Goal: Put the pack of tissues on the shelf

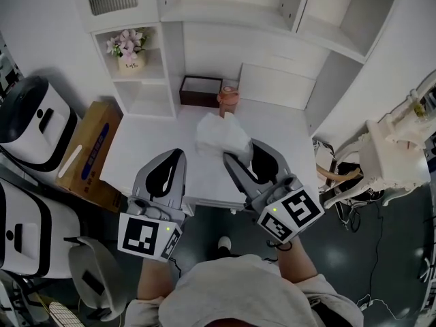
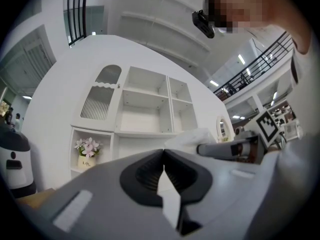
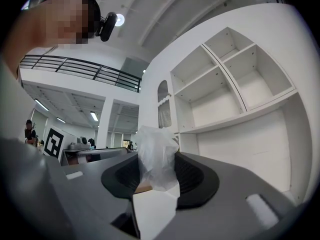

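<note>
Pack of tissues [image 3: 156, 154], crinkly translucent wrap, clamped in right tongs [image 1: 238, 151]; left tongs [image 2: 163, 153] closed, empty

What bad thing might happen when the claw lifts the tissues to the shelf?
1. The right gripper seems to pinch only the loose wrap of the tissues, so they might slip out, or the wrap might tear.
2. The cup stands just behind them on the desk. A low swing toward the shelf might knock it over.
</note>
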{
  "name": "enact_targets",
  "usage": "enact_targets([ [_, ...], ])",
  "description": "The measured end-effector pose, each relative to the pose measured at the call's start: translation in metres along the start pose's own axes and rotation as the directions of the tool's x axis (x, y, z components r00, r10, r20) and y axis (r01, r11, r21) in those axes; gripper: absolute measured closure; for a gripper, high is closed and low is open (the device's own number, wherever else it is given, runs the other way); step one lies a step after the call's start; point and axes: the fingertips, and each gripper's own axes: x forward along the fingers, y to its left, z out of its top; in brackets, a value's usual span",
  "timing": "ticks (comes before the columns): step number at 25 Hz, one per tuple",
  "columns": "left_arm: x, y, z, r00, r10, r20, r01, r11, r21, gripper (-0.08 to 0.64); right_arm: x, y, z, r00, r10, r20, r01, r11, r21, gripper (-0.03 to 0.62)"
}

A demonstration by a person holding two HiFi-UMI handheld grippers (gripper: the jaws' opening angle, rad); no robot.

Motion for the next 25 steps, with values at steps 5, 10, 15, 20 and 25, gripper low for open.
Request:
enact_targets([
  [5, 0.023, -0.005, -0.001, 1.0, 0.018, 0.002, -0.018, 1.0, 0.006, 0.56, 0.003, -0.025, 0.003, 1.0, 0.014, 0.007, -0.014, 1.0, 0.001, 0.408],
  [10, 0.041, -0.021, -0.003, 1.0, 0.025, 0.005, -0.025, 1.0, 0.017, 0.56, -0.004, -0.049, 0.003, 0.999, 0.03, 0.015, -0.03, 0.999, 0.014, 0.408],
  [15, 0.051, -0.03, -0.009, 1.0, 0.022, -0.01, -0.022, 0.999, 0.034, 0.56, -0.007, -0.063, 0.001, 0.999, 0.028, 0.025, -0.029, 0.999, 0.028, 0.408],
  [20, 0.062, -0.028, -0.011, 1.0, 0.022, -0.012, -0.022, 0.999, 0.033, 0.56, -0.002, -0.073, -0.002, 0.999, 0.025, 0.02, -0.026, 0.999, 0.033, 0.408],
  [25, 0.073, -0.02, -0.016, 1.0, -0.001, -0.013, 0.001, 1.0, 0.026, 0.56, 0.008, -0.078, -0.005, 1.0, 0.009, 0.015, -0.009, 1.0, 0.029, 0.408],
])
